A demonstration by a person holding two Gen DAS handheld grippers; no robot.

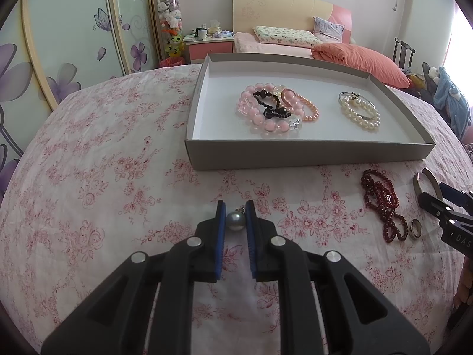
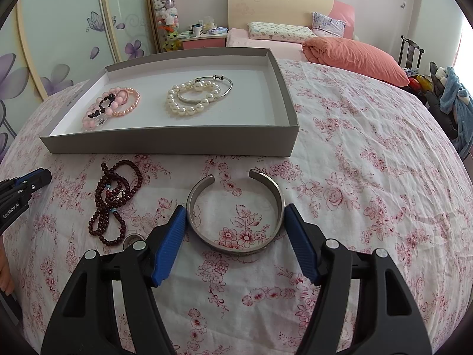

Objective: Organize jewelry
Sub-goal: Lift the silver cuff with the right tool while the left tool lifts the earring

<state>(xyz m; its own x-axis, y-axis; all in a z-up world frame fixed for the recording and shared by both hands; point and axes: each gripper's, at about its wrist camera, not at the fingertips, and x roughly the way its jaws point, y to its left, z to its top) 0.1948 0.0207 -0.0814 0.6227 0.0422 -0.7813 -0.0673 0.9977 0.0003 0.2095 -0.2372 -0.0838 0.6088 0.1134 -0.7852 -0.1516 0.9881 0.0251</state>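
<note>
On the floral cloth, my left gripper [image 1: 235,204] is shut on a grey pearl pendant [image 1: 235,222], its blue pads against both sides. My right gripper [image 2: 234,208] is shut on a silver open cuff [image 2: 236,248] that lies flat, with a pad on each outer side. Between the two lie a dark red bead string [image 2: 115,195] and a small metal ring [image 1: 414,228]. Behind them, the grey tray [image 1: 310,155] holds pink bead bracelets [image 1: 266,109] on the left. A pearl bracelet [image 2: 192,97] with a thin silver bangle lies on the tray's right side.
The cloth-covered table curves away on every side. Beyond it stand a bed with an orange pillow [image 1: 360,59], a nightstand [image 1: 207,47] and a flower-patterned wardrobe [image 1: 59,59]. A chair piled with clothes [image 2: 452,100] stands at the right.
</note>
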